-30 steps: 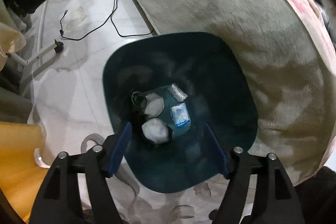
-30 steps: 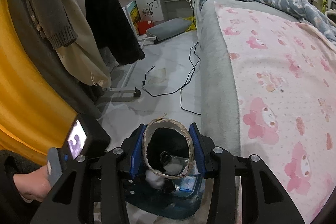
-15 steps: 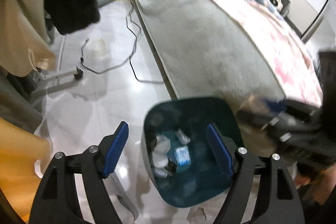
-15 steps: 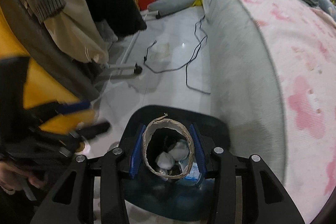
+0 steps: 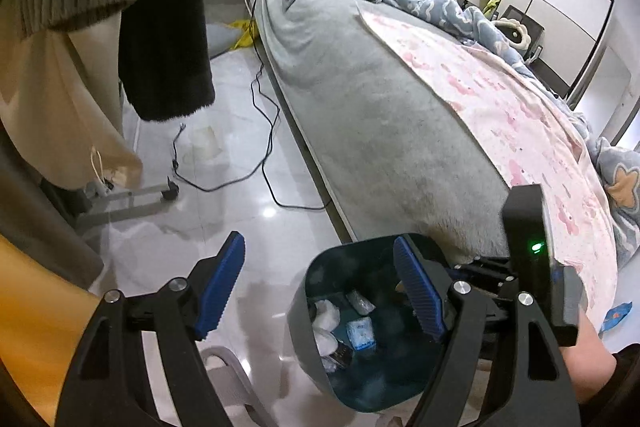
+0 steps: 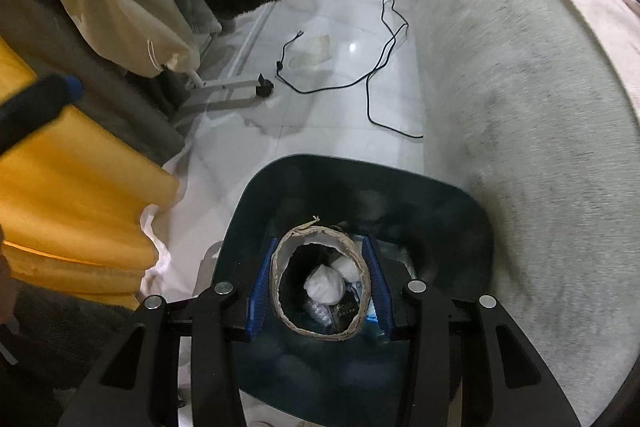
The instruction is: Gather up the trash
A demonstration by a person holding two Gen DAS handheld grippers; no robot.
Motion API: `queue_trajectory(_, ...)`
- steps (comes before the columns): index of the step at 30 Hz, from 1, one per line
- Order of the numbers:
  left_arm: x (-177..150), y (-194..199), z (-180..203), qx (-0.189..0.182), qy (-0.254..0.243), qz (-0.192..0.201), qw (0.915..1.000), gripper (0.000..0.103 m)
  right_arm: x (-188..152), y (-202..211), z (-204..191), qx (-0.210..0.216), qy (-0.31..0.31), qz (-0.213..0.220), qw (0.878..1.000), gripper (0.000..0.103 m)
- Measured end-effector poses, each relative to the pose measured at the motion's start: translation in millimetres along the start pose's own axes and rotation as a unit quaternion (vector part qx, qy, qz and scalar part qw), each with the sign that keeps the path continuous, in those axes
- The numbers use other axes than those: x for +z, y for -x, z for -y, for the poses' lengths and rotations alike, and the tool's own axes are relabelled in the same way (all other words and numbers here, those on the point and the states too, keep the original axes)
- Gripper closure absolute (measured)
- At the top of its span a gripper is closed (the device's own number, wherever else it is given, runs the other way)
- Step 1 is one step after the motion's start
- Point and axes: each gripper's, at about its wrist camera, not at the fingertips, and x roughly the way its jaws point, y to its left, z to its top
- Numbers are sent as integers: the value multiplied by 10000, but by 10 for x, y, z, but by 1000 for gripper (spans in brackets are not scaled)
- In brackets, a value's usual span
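My right claw (image 6: 318, 293) grips a brown cardboard tube (image 6: 320, 283) between its blue pads, directly above the dark teal plastic trash bin (image 6: 360, 187) holding white crumpled tissues (image 6: 324, 285). My left claw (image 5: 320, 291) gapes empty, the bin just right of it.

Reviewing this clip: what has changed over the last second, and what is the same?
The left gripper, open and empty, has lifted and tilted up from looking straight down into the trash bin; the bin now sits low in its view. The right gripper has tipped down over the bin, which now fills its lower view. Unchanged: it still clamps the cardboard tube, not yet dropped, and the crumpled tissues still lie in the bin.
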Motion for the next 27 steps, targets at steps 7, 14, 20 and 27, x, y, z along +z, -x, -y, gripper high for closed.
queue_trajectory(7, 57, 127, 66, 78, -252, 295, 9992, 22, -16, -197, -58, 72, 44, -327, 9994, 56)
queue_trajectory(14, 161, 272, 126, 106, -254, 586, 9979, 13, -68, -205, -77, 49, 118, -455, 9989, 38)
queue_trajectory(20, 253, 427, 226, 264, -286, 814, 9959, 8, -48, 88, -60, 43, 112, -121, 9999, 38)
queue_trajectory(27, 317, 691, 386, 287, -364, 1136, 9924, 5, -111, 651, -130, -166, 506, 522, 9972, 33)
